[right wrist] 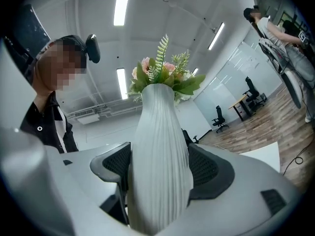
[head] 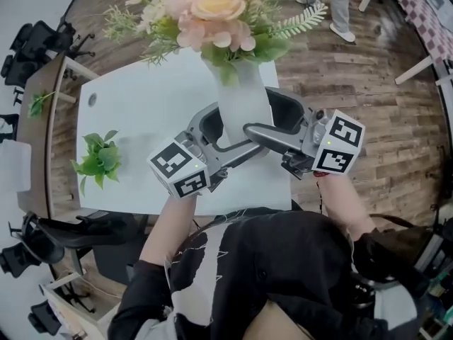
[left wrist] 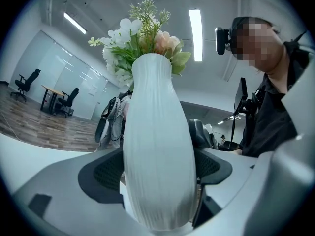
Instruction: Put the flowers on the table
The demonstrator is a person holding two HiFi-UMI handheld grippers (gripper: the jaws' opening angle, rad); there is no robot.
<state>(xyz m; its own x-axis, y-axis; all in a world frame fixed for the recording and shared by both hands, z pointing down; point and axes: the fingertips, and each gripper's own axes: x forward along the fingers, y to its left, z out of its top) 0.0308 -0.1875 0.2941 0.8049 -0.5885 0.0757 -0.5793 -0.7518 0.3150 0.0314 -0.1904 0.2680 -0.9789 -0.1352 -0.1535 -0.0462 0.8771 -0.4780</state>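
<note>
A tall white ribbed vase (head: 243, 105) holds a bunch of pink and cream flowers (head: 212, 9) with green sprigs. It is over the front right part of the white table (head: 141, 105). My left gripper (head: 230, 137) is shut on the vase's body from the near left. From the right, my right gripper (head: 272, 119) clamps the same body. In the left gripper view the vase (left wrist: 157, 151) fills the gap between the dark pads (left wrist: 106, 173). The right gripper view shows the vase (right wrist: 160, 166) pressed between both pads (right wrist: 209, 168). The vase's base is hidden, so I cannot tell if it touches the table.
A small green plant (head: 99, 158) lies on the table's left side. A wooden desk (head: 39, 129) with office chairs (head: 35, 41) stands further left. A dark chair (head: 85, 227) sits by the table's near edge. A person's legs (head: 341, 9) show at the back right.
</note>
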